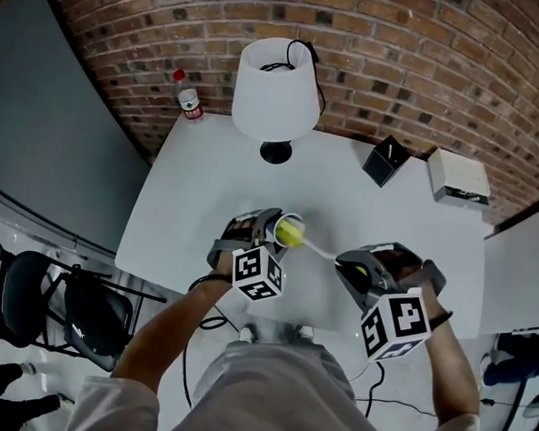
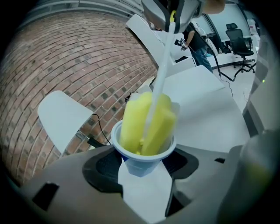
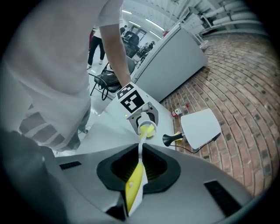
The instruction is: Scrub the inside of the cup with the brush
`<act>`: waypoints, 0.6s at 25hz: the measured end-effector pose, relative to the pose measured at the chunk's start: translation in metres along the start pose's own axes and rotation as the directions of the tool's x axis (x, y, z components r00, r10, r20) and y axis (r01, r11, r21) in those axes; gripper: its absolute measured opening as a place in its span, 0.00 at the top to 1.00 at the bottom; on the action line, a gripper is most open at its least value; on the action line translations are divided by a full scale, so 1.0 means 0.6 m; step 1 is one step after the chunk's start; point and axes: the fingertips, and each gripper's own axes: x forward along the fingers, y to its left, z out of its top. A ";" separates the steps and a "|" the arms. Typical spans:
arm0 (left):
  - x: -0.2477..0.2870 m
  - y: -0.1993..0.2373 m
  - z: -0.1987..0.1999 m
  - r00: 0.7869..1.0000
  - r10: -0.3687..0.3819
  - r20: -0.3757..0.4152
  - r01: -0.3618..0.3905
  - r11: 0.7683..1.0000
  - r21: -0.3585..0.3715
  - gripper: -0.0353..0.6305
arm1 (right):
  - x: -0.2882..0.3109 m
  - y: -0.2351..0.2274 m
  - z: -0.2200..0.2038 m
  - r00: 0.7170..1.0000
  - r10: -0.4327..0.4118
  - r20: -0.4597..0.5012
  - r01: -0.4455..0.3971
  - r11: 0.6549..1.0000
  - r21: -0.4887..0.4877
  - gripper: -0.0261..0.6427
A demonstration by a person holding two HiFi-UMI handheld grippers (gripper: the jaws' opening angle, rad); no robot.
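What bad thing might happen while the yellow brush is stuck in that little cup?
The thin cup could crumple or slip: the left gripper pinches only its lower part while the fat brush fills it. The brush's long thin handle, pinched at its end by the right gripper, might bend or twist loose.

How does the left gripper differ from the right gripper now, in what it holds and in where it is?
The left gripper is shut on the cup; the right gripper is shut on the handle of the brush, whose yellow head sits inside that cup. In the head view, the left gripper is nearer the lamp than the right gripper. Both are gripping something.
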 end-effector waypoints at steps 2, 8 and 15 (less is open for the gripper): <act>-0.001 0.003 -0.007 1.000 0.009 -0.005 -0.009 1.000 -0.001 0.51 | 0.008 0.001 0.006 1.000 0.012 0.021 -0.014 0.995 0.100 0.92; 0.002 0.001 -0.003 1.000 0.024 0.004 -0.024 1.000 0.016 0.51 | 0.017 -0.008 0.000 0.997 0.026 0.069 -0.050 0.928 0.369 0.92; 0.002 0.002 0.001 0.999 0.043 0.015 -0.044 0.998 0.035 0.51 | 0.023 -0.015 -0.012 0.988 0.048 0.147 -0.134 0.739 0.660 0.92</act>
